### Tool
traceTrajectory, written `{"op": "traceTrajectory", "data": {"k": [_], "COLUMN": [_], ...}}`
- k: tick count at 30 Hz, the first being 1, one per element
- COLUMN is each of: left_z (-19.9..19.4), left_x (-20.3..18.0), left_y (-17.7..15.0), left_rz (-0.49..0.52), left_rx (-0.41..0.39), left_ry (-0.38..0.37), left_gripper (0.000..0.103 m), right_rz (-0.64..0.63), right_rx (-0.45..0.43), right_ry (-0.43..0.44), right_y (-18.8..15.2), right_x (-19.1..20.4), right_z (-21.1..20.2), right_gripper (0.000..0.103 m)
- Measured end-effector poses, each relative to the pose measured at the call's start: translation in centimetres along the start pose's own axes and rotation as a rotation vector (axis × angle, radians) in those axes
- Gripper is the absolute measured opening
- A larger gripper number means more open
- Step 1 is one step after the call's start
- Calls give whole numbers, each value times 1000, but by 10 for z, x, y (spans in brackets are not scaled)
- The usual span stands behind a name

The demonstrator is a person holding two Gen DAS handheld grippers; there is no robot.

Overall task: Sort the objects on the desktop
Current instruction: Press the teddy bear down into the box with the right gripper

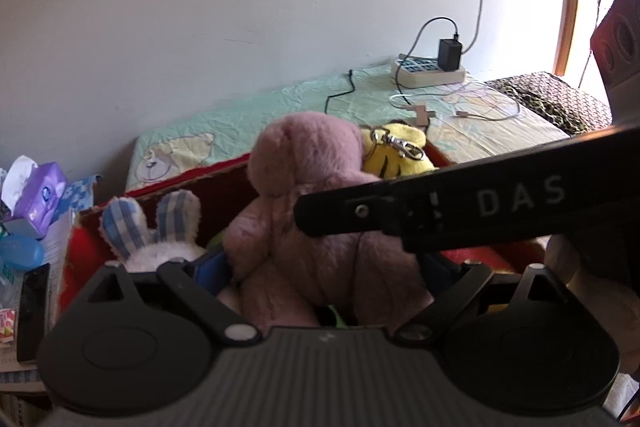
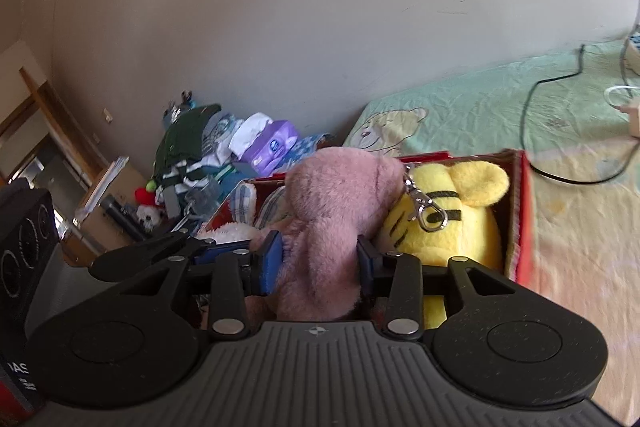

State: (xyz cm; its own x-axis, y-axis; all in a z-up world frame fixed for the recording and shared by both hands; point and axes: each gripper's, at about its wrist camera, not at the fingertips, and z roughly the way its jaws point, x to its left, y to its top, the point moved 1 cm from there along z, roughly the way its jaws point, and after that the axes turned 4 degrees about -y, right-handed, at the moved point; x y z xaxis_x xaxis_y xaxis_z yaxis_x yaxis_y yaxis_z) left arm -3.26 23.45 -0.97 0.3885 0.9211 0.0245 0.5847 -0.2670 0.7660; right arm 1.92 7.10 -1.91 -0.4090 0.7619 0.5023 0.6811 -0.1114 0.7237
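Both grippers pinch the pink plush toy (image 2: 328, 223): right gripper (image 2: 320, 263) squeezes its body, left gripper (image 1: 324, 267) clamps lower down. It's upright in the red box (image 2: 520, 211) on the bed (image 2: 480, 99), touching a yellow plush (image 2: 452, 227).

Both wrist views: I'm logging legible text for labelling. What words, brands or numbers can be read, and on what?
"DAS": white letters on the black bar of the right tongs, crossing the left wrist view.
Purple tissue pack: blue round logo, too blurred to read.
Small packet at the left edge: print too small to read.
Black box, lower left of the right wrist view: white print cut off, unreadable.
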Motion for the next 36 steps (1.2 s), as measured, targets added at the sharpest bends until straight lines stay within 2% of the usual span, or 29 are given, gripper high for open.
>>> {"op": "traceTrajectory", "data": {"k": [3, 7, 8, 9, 10, 12, 16, 21, 29, 36], "left_z": [-1, -1, -1, -2, -3, -3, -3, -5, -4, -9], "left_x": [-5, -8, -10, -12, -14, -17, -13, -14, -16, -15], "left_y": [-1, -3, -4, -6, -8, -12, -15, -18, -18, -19], "left_rz": [14, 16, 23, 26, 33, 70, 78, 85, 76, 75], "left_rx": [-1, 1, 5, 7, 8, 9, 12, 15, 19, 17], "left_ry": [-12, -27, -39, -52, -52, -20, -5, -2, -19, -27], "left_gripper": [94, 94, 100, 101, 100, 100, 100, 100, 100, 100], "right_rz": [35, 84, 93, 99, 92, 63, -56, -104, -84, 19], "right_rx": [-8, -41, -44, -42, -36, -23, 10, 47, 51, 5], "right_ry": [-12, -12, -7, -10, -25, -38, -56, -63, -71, -71], "right_y": [-2, 3, 5, 6, 7, 7, 7, 6, 0, -6], "right_x": [-3, -8, -9, -9, -8, -4, 10, 9, 2, -2], "right_z": [-8, -10, -9, -6, -1, 5, 12, 15, 9, 1], "right_gripper": [51, 49, 48, 47, 40, 40, 39, 39, 39, 42]}}
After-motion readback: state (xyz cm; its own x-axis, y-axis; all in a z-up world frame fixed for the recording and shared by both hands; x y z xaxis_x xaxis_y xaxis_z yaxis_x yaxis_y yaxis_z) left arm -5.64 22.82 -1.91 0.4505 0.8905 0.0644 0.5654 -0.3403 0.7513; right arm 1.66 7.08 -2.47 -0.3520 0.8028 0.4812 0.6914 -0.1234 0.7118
